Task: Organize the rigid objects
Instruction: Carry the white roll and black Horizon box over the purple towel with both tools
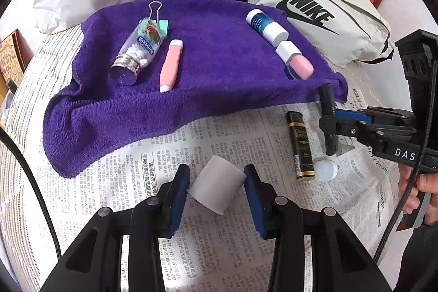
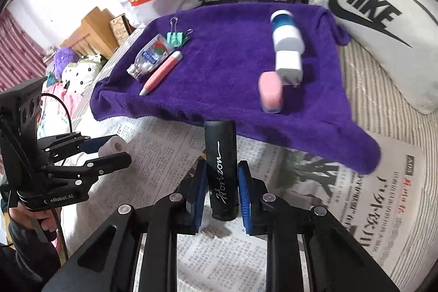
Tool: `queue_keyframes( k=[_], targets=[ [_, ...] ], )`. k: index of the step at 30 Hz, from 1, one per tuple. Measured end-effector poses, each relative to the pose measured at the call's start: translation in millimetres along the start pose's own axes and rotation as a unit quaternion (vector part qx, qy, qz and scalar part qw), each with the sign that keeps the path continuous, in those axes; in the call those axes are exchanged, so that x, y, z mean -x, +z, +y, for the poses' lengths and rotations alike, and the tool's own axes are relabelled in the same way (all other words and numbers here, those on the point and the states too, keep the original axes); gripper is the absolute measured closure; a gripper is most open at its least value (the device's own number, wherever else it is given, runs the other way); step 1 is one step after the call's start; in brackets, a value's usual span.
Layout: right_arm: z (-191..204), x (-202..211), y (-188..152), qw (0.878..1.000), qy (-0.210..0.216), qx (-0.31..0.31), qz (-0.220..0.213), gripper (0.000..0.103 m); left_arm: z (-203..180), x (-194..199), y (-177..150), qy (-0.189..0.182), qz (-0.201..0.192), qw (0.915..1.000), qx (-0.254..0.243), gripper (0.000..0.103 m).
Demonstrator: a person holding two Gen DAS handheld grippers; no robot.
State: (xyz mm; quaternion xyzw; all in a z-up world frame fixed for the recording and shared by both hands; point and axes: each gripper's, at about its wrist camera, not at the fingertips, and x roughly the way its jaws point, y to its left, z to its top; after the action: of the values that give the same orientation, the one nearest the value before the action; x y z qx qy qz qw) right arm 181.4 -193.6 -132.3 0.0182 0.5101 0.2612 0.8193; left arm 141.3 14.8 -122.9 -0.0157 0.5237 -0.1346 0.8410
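Between right claw [image 2: 221, 189] pads — black tube [image 2: 221, 163]

The left tongs [image 1: 216, 189] reach forward and low, their blue-padded fingers [image 1: 179, 196] closed against either side of a pale roll [image 1: 218, 187]. The right tongs [image 2: 221, 186] pinch a black tube [image 2: 221, 163] upright between their pads. A hand [image 1: 421, 189] grips the right tool's handle.

White roll [image 1: 218, 186] between left gripper [image 1: 216, 182] pads
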Motion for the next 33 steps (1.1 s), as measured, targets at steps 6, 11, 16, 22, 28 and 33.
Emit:
queue_keyframes(
  k=[6, 11, 16, 22, 28, 33],
  targets=[
    [-9.3, 7.3, -1.5, 1.000, 0.004, -0.012, -0.007, 0.081, -8.1, 4.2, 5.0, -0.005, -0.004, 0.9999, -0.008, 0.064],
    [-11.8, 16.0, -2.6, 1.000, 0.012, -0.016, -0.020, 0.082, -9.0, 6.0, 5.1, -0.007, -0.003, 0.9999, -0.010, 0.064],
    [-14.8, 24.7, 1.2, 0.999, 0.011, -0.017, -0.027, 0.082, -8.2, 11.0, 7.1, -0.008, -0.008, 0.9999, -0.009, 0.064],
    [-14.7, 34.8, 14.5, 0.999, 0.012, -0.011, -0.036, 0.082, -13.0, 20.4, 18.2, -0.008, -0.021, 0.9995, -0.022, 0.064],
    [-13.5, 38.6, 36.2, 0.999, 0.018, -0.005, -0.048, 0.082, -16.3, 27.4, 38.0, -0.008, -0.033, 0.9990, -0.030, 0.064],
    [-12.4, 36.5, 58.6, 0.998, 0.025, -0.001, -0.053, 0.081, -11.9, 30.6, 56.2, -0.008, -0.042, 0.9986, -0.030, 0.064]
  ],
)
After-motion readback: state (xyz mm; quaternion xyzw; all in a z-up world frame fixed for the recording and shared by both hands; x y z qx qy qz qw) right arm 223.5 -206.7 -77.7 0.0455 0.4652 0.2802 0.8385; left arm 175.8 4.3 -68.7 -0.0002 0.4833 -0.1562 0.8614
